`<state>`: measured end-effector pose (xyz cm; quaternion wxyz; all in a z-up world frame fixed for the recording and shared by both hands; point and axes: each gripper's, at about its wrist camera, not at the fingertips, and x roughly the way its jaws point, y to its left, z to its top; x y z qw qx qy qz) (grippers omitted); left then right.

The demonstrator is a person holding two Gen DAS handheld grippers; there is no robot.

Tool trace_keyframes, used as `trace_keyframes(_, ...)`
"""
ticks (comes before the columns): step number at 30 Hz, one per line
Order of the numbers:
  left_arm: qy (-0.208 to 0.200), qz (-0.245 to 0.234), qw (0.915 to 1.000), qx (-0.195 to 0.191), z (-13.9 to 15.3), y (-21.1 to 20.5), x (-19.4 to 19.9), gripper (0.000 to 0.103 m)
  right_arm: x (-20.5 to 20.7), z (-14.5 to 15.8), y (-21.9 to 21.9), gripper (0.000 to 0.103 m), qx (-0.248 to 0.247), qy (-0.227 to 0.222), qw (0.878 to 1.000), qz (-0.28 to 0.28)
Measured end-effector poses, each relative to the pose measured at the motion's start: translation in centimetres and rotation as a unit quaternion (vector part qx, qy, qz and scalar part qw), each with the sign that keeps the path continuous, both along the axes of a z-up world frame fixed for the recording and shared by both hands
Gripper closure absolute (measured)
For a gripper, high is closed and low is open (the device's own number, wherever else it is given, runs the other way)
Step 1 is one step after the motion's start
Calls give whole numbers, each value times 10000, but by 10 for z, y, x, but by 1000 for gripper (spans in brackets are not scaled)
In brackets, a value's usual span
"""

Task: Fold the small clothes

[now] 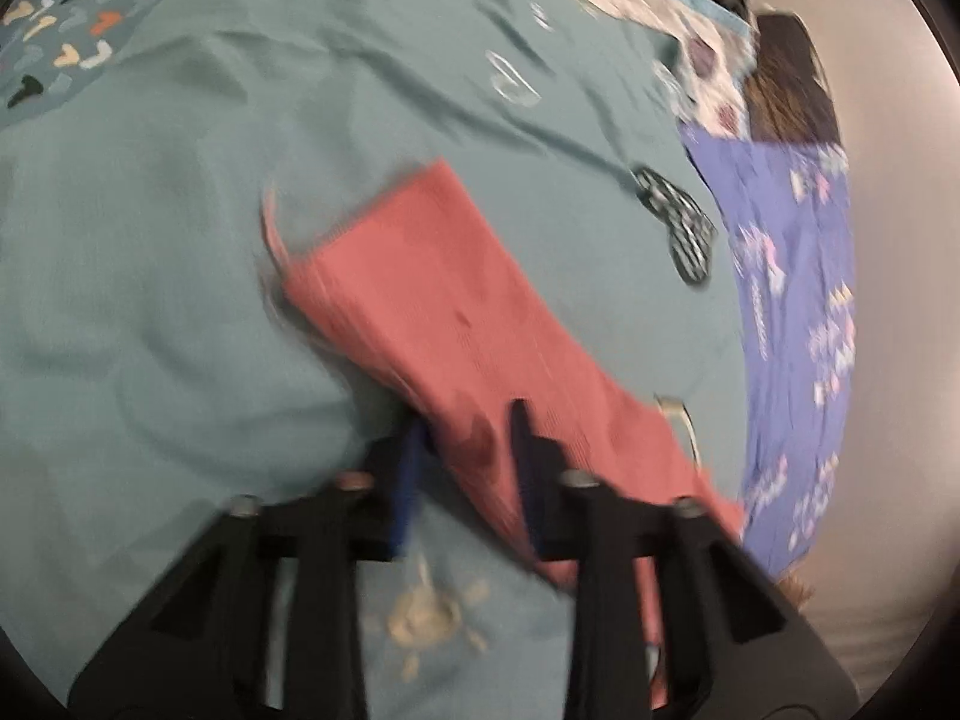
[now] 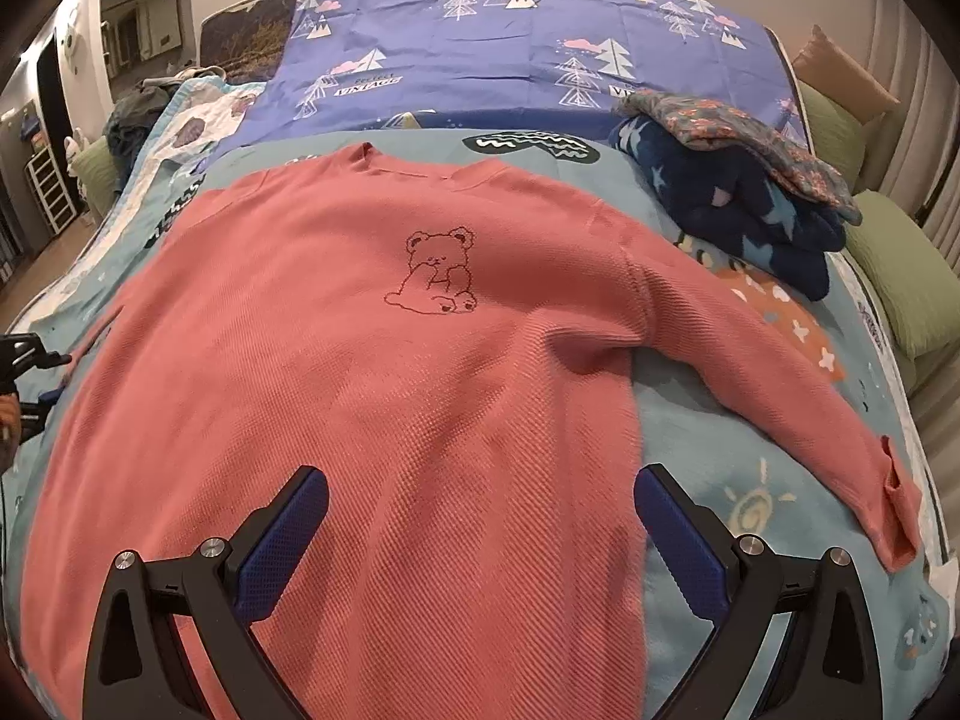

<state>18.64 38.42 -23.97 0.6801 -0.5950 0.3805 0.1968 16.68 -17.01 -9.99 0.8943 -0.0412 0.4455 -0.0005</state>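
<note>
A teal bedspread (image 2: 708, 438) printed with suns and small shapes covers the bed, and a purple sheet (image 2: 516, 54) with tree motifs lies across its far end. On the bedspread a pink sweater (image 2: 384, 372) with an outlined bear (image 2: 435, 270) on the chest lies flat, front up, neckline toward the purple sheet; one sleeve (image 2: 774, 384) stretches out diagonally toward the near right edge of the bed, its cuff turned over. Well apart from the sweater body, at the far right, a folded dark blue star-print blanket (image 2: 738, 210) sits with a floral cloth (image 2: 744, 138) draped on top, and green cushions (image 2: 900, 276) line the bed's right side.

The right gripper (image 2: 480, 528) hovers over the sweater's lower body with its blue-padded fingers spread wide, holding nothing. In the blurred left wrist view, the left gripper (image 1: 465, 438) has its fingers close together with the other sleeve (image 1: 456, 324) passing between them; the sleeve runs away from the gripper across the teal cover. The blur leaves it unclear whether the pads actually pinch the fabric
</note>
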Motion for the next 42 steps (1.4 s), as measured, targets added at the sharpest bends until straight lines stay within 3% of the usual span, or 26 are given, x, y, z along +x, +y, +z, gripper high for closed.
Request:
trace_keyframes(3, -33, 103, 9999, 9, 4, 5, 5, 99, 2, 0, 1, 0, 15, -17, 10000, -2)
trace_keyframes(7, -326, -154, 9959, 828, 55, -7, 26, 99, -1, 3, -4, 0, 48, -133, 9999, -46)
trace_keyframes(10, -869, -584, 9848, 1388, 112, -35, 49, 99, -2, 6, -12, 0, 98, -168, 9997, -140)
trace_keyframes(12, -1260, -923, 9720, 1758, 150, -61, 66, 99, -3, 7, -18, 0, 143, -177, 9995, -215)
trace_keyframes(14, -1675, -1326, 9519, 2197, 189, -97, 76, 99, -5, 8, -24, 0, 180, -192, 9993, -282)
trace_keyframes(15, -1949, -1623, 9361, 2436, 211, -124, 83, 99, -6, 8, -26, 0, 188, -200, 9991, -311)
trace_keyframes(17, -2282, -2019, 9156, 2626, 234, -160, 87, 99, -10, 9, -31, 0, 193, -214, 9990, -355)
trace_keyframes(19, -2694, -2608, 8860, 2726, 257, -214, 96, 99, -13, 10, -38, 0, 197, -226, 9987, -412)
trace_keyframes(20, -2793, -2786, 8765, 2759, 261, -229, 95, 99, -14, 10, -41, 0, 207, -230, 9985, -444)
trace_keyframes(21, -2960, -3166, 8555, 2835, 266, -262, 96, 99, -15, 10, -44, 0, 226, -231, 9983, -484)
trace_keyframes(22, -3037, -3420, 8409, 2892, 267, -285, 96, 99, -16, 11, -48, 0, 257, -232, 9980, -532)
trace_keyframes(23, -3071, -3751, 8240, 2933, 264, -314, 95, 99, -17, 11, -52, 0, 295, -237, 9977, -569)
trace_keyframes(24, -3041, -4022, 8124, 2930, 255, -338, 92, 99, -18, 11, -56, 0, 349, -245, 9972, -607)
trace_keyframes(27, -2771, -4651, 7890, 2904, 226, -394, 95, 99, -21, 12, -68, 0, 521, -264, 9958, -701)
trace_keyframes(31, -2023, -5492, 7577, 2886, 163, -446, 95, 99, -21, 15, -83, 0, 846, -239, 9935, -728)
trace_keyframes(32, -1871, -5613, 7540, 2853, 151, -450, 92, 98, -21, 16, -85, 0, 910, -260, 9930, -713)
trace_keyframes(33, -1813, -5635, 7557, 2803, 145, -449, 84, 98, -20, 19, -87, 1, 978, -293, 9925, -679)
trace_keyframes(35, -1820, -5619, 7636, 2607, 145, -440, 76, 92, -18, 24, -89, 6, 1125, -380, 9913, -570)
trace_keyframes(37, -1884, -5537, 7704, 2539, 152, -427, 67, 81, -8, 29, -90, 18, 1371, -380, 9889, -429)
trace_keyframes(40, -2029, -5235, 7817, 2714, 164, -399, 50, 69, 15, 33, -87, 32, 1927, -240, 9809, -121)
trace_keyframes(42, -2004, -5068, 7891, 2836, 169, -377, 41, 67, 33, 33, -80, 33, 2267, -121, 9738, 130)
